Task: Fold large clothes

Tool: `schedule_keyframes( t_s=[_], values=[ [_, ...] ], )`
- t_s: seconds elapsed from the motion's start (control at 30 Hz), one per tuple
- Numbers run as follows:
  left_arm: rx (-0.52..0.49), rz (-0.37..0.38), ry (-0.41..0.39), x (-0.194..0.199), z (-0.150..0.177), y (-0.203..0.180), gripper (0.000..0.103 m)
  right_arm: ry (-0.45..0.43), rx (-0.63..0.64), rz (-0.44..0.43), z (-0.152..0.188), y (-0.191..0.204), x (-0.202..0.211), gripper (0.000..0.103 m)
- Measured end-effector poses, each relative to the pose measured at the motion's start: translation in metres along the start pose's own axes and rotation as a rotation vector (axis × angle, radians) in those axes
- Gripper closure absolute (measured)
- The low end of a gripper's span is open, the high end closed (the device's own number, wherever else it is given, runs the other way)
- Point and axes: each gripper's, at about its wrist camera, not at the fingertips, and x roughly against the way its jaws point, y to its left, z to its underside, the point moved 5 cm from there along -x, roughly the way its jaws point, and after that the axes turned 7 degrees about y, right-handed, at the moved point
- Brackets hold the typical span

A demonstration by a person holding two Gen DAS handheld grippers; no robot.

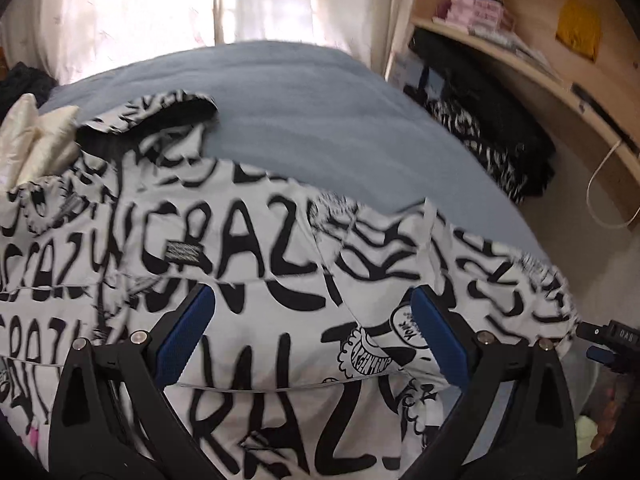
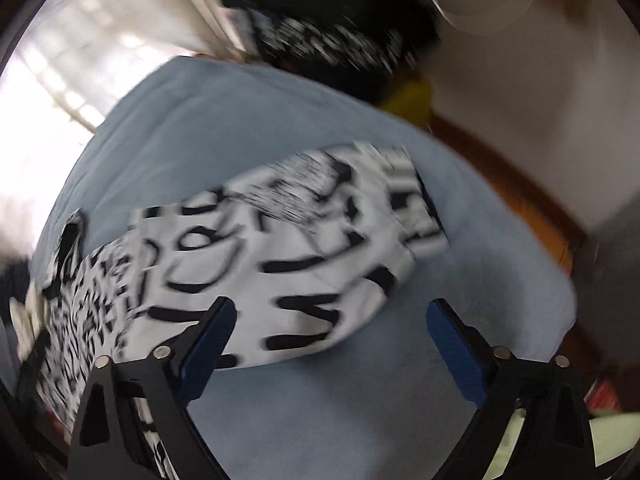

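A large white padded jacket point(image 1: 256, 240) printed with black "CRAZY" lettering lies spread on a blue-grey bed cover point(image 1: 304, 120). My left gripper point(image 1: 312, 296) hovers over the jacket's body. It is open, its blue pads point(image 1: 188, 332) wide apart with only cloth below them. In the blurred right wrist view, one end of the jacket point(image 2: 280, 248), possibly a sleeve, lies across the bed cover point(image 2: 208, 128). My right gripper point(image 2: 332, 308) is open above its near edge. Its left finger point(image 2: 208, 344) is over the cloth and its right finger is over bare cover. Neither gripper holds anything.
A cream cushion-like item point(image 1: 36, 140) sits at the jacket's far left. To the right, a wooden shelf unit point(image 1: 520, 60) holds pink boxes point(image 1: 476, 12), with dark and patterned clothes point(image 1: 492, 140) piled below. A white cable point(image 1: 600, 196) hangs there. Bright curtains point(image 1: 160, 4) are behind the bed.
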Motion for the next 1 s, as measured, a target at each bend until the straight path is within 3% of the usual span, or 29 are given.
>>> schedule_keyframes(
  t_s=[0.1,0.23,0.3,0.33,0.43,0.5,0.6,0.7,0.83,0.93,1.0],
  values=[
    [-0.014,0.004,0.046,-0.027,0.008,-0.008,0.005,0.025,-0.08,-0.033,-0.006,-0.019,-0.019,0.014],
    [-0.017,0.017,0.1,-0.046,0.013,-0.016,0.006,-0.03,-0.089,-0.062,-0.025,-0.019,-0.022,0.014],
    [-0.021,0.012,0.117,-0.054,0.013,-0.017,0.009,-0.032,-0.109,-0.076,-0.037,-0.021,-0.033,0.028],
    [-0.022,0.011,0.124,-0.056,0.013,-0.017,0.01,-0.03,-0.117,-0.067,-0.04,-0.022,-0.035,0.029],
    [-0.025,0.013,0.103,-0.05,0.01,-0.012,0.028,-0.06,-0.102,-0.014,-0.043,-0.008,-0.035,0.047],
    [-0.013,0.003,0.081,-0.041,0.005,-0.002,0.041,-0.086,-0.071,-0.019,-0.043,0.005,-0.031,0.082],
    [0.017,0.004,0.052,-0.021,-0.002,0.018,0.06,-0.199,-0.012,-0.017,-0.04,0.031,-0.002,0.089],
    [0.031,-0.003,0.032,0.001,-0.007,0.042,0.063,-0.365,0.116,-0.041,-0.026,0.084,0.058,0.09],
    [0.089,-0.016,0.018,0.032,-0.009,0.09,0.063,-0.524,0.362,-0.129,0.01,0.195,0.124,0.09],
    [0.163,-0.044,-0.028,0.059,-0.004,0.138,0.063,-0.547,0.55,-0.197,0.053,0.282,0.149,0.089],
    [0.201,-0.076,-0.046,0.073,0.003,0.17,0.063,-0.52,0.654,-0.231,0.083,0.336,0.144,0.089]
  ],
)
